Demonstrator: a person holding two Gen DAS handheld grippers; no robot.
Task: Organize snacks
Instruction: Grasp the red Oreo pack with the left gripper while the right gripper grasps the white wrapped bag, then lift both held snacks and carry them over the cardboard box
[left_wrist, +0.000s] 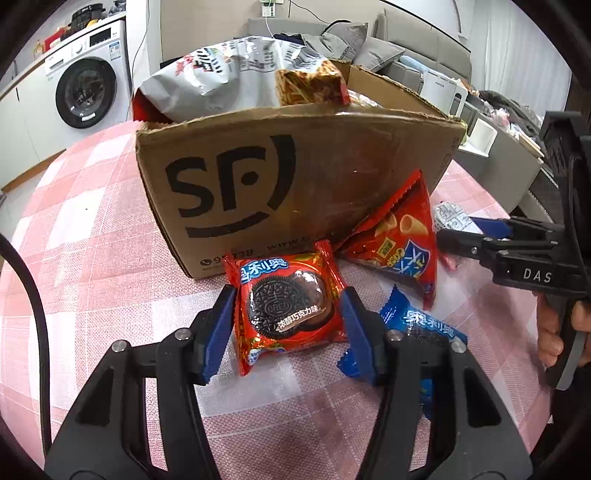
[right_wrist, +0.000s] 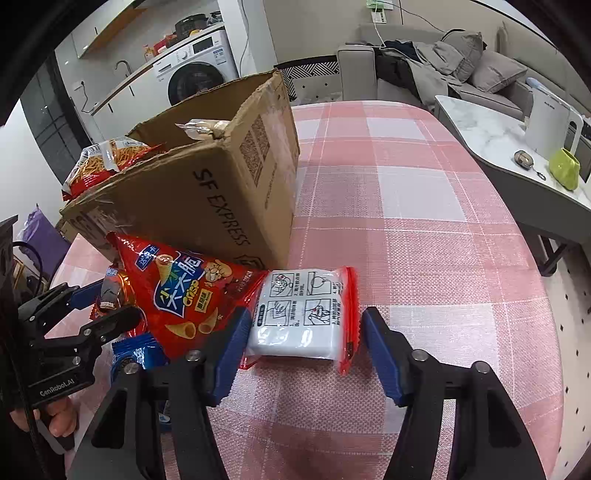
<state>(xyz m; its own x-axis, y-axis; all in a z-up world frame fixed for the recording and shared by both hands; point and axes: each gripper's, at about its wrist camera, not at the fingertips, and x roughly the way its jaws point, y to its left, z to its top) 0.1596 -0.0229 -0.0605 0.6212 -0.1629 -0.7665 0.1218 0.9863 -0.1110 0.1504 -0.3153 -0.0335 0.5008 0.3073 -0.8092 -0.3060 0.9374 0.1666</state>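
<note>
Two tools work side by side on the table (right_wrist: 424, 206), which wears a pink checked cloth. The left tool (left_wrist: 288, 317) has its blue pads against both side edges of a red cookie packet (left_wrist: 291, 306), jaws narrowed onto it; the packet lies flat on the cloth, just in front of the cardboard box (left_wrist: 295, 177). The right tool (right_wrist: 304, 332) straddles a white packet with red ends (right_wrist: 303, 314); its left pad touches the packet's red edge, its right pad stands just clear of the other end, so the jaws sit partly open and nothing is gripped; this packet also lies flat on the cloth, near the box's corner.

Between the two packets a red bag of cone crisps (right_wrist: 184, 295) leans against the box; a blue cookie packet (left_wrist: 421, 328) lies just right of the left tool, partly under its finger. The box is open at the top with torn flaps; a silver bag (left_wrist: 229, 77) and a packet of stick snacks (left_wrist: 310, 86) stick out above its rim.

Further off: a washing machine (left_wrist: 86, 92) at the wall; a grey sofa (right_wrist: 461, 70) with cushions; a side counter with a white kettle (right_wrist: 550, 125) and a green cup (right_wrist: 563, 168).
</note>
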